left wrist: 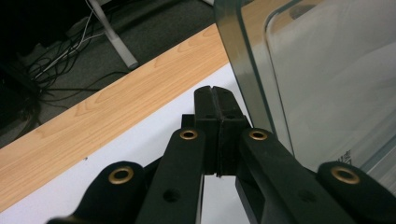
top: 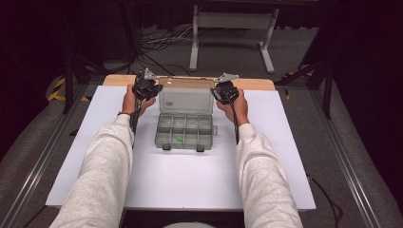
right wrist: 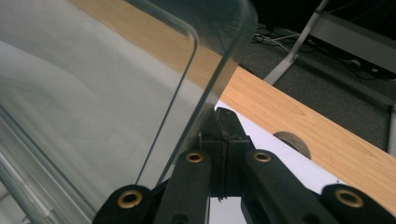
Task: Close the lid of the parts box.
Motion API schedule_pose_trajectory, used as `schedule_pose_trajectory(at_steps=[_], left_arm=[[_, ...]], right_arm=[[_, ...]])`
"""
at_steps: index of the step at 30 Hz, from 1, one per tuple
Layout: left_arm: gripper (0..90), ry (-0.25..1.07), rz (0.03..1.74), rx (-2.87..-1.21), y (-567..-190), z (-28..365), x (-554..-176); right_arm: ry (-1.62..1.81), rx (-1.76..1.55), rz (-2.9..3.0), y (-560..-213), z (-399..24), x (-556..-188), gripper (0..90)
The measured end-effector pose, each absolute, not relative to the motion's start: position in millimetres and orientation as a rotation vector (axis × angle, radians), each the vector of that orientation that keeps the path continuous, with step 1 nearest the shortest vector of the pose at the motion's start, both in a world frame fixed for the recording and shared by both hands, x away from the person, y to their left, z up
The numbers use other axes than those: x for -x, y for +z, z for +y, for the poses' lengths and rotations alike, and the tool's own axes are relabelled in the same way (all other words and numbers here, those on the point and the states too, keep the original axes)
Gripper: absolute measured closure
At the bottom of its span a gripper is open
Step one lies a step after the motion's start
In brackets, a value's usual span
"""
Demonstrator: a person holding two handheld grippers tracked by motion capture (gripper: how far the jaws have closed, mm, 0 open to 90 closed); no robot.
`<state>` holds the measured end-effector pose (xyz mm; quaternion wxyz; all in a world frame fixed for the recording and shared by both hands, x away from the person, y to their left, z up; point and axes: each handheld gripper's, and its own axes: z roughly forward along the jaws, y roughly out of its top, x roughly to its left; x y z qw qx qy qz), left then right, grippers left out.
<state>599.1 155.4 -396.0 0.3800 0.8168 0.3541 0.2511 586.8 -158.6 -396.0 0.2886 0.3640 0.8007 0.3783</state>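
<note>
Your grey-sleeved forearms (top: 102, 175) flank the clear compartmented plastic box (top: 184, 132); left gripper (top: 145, 89) and right gripper (top: 225, 92) (jaws pressed together, empty) sit beside its raised lid (top: 185, 99).

The person is wearing light grey sleeves (top: 102, 171) reaching to the wrists. Each gripper, left gripper (left wrist: 216, 95) and right gripper (right wrist: 225, 122), is showing matte black jaws with brass-ringed holes, a grey three-cornered plate (top: 149, 74) on top and a black cable (top: 235, 121) trailing along the forearm.
</note>
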Motion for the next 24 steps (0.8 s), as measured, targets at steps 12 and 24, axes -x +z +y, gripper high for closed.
schedule_pose_trajectory(at_steps=[12, 24], left_arm=[[90.0, 0.643, 0.889, -2.068, -386.9, 156.8, -593.7], [90.0, 0.656, 0.871, -2.058, -376.0, 158.2, -586.2]], right_arm=[[1.036, -0.954, 2.113, -385.7, -158.8, -581.4, 90.0], [1.067, -0.943, 2.098, -373.8, -159.4, -573.5, 90.0]])
